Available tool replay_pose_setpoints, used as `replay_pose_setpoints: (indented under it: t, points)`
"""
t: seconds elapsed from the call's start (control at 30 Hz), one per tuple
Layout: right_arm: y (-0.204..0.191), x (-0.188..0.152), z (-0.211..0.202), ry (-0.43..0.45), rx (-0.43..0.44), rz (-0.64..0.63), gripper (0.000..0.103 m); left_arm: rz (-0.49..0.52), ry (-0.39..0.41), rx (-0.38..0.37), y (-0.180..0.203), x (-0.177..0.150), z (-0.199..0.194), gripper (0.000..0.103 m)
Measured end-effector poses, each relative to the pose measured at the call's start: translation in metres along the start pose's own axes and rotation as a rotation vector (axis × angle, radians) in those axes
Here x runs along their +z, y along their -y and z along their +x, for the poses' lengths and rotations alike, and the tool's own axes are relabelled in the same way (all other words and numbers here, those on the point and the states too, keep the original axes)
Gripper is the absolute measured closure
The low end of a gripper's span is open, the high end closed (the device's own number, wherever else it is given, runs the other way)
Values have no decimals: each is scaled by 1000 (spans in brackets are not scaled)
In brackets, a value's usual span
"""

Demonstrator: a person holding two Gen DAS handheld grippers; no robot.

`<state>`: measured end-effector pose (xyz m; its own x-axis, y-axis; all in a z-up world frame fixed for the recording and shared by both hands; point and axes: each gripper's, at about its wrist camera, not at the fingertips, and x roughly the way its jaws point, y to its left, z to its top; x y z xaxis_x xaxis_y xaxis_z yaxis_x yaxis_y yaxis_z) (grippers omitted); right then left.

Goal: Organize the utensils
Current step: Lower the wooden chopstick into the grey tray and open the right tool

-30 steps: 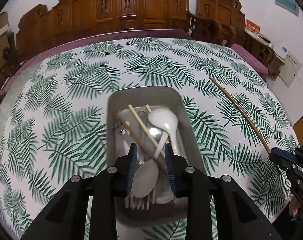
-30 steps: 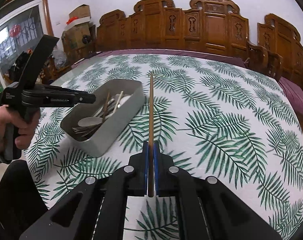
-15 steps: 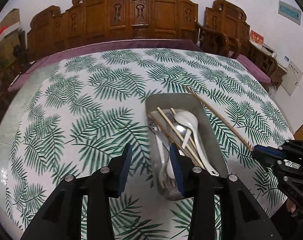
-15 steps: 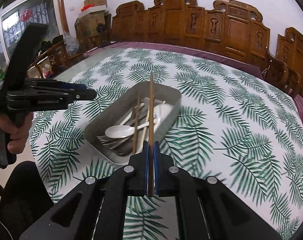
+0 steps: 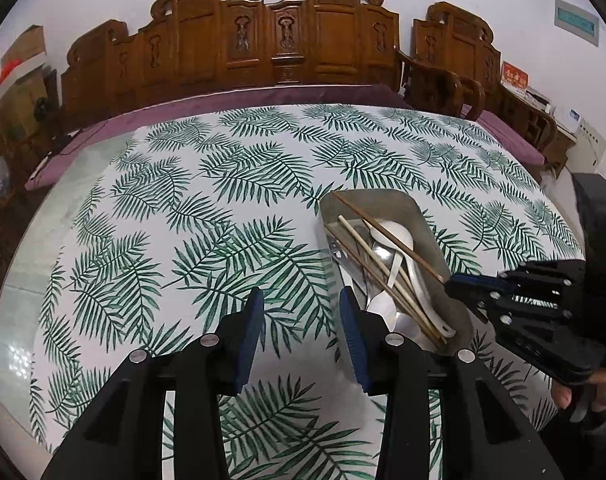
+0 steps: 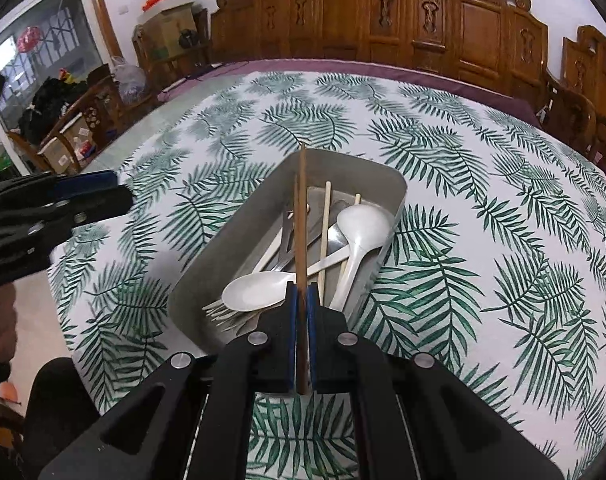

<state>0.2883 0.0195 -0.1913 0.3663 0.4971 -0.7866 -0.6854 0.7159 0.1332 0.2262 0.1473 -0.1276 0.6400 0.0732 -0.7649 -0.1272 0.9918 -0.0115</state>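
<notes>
The right tool (image 6: 302, 300) clamps a dark chopstick (image 6: 301, 216) over the tray (image 6: 223, 248). The left tool (image 5: 299, 320) gapes wide, holding nothing, beside the tray on the worktop (image 5: 183, 208).

left gripper (image 5: 299, 320): black, blue pads | right gripper (image 6: 302, 312): black, silver screws

Table (image 5: 183, 208) w/ white cloth printed in green fern leaves is carrying one item directly: a grey rectangular tray (image 5: 419, 216) w/ rounded corners, sitting flat toward the near edge in right wrist view (image 6: 231, 248). Purple cloth (image 5: 223, 104) is showing along the table's far edge, under the leaf cloth. A glossy bare strip is showing at the left side where the leaf cloth stops. Tray is holding utensils, incl. white spoons (image 6: 359, 224), pale chopsticks (image 6: 325, 236) & metal pieces, lying lengthwise inside.
</notes>
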Motion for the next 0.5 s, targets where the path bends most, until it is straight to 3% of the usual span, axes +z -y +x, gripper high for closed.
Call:
replay_pose_setpoints:
  t: [0.3, 0.5]
  points:
    - [-2, -1, 27, -67, -34, 40, 97, 4, -6, -10, -1, -8, -1, 66]
    - [-7, -5, 29, -63, -20, 31, 96, 3, -2, -15, 0, -11, -5, 65]
